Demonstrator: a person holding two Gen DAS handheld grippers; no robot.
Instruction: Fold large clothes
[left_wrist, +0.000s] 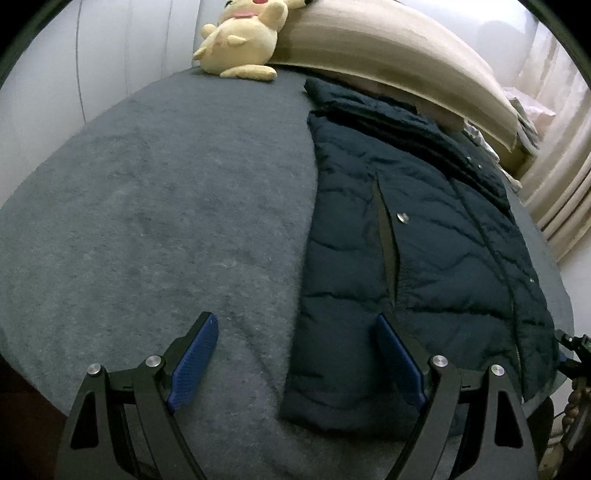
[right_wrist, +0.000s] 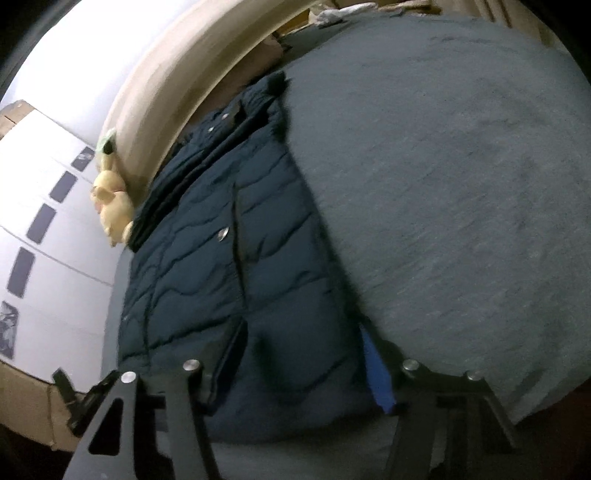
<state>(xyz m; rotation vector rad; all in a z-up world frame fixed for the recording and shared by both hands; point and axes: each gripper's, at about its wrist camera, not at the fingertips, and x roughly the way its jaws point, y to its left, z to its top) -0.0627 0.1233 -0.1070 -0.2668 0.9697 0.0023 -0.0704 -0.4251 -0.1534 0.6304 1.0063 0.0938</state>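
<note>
A dark navy quilted puffer jacket (left_wrist: 424, 258) lies flat on a grey blanket (left_wrist: 166, 206), folded into a long narrow shape with its snap buttons up. My left gripper (left_wrist: 299, 354) is open and empty, hovering over the jacket's near left edge; its right pad (left_wrist: 399, 362) is above the jacket and its left pad is above the blanket. In the right wrist view the jacket (right_wrist: 221, 277) fills the left half. My right gripper (right_wrist: 299, 369) is open over the jacket's near hem, with the hem between its fingers.
A yellow plush toy (left_wrist: 240, 40) sits at the far end of the bed against a beige headboard (left_wrist: 388, 48). Curtains (left_wrist: 561, 192) hang at the right. The other gripper (left_wrist: 576, 354) shows at the right edge. White wardrobe panels (right_wrist: 48, 221) and a cardboard box (right_wrist: 26, 402) stand left.
</note>
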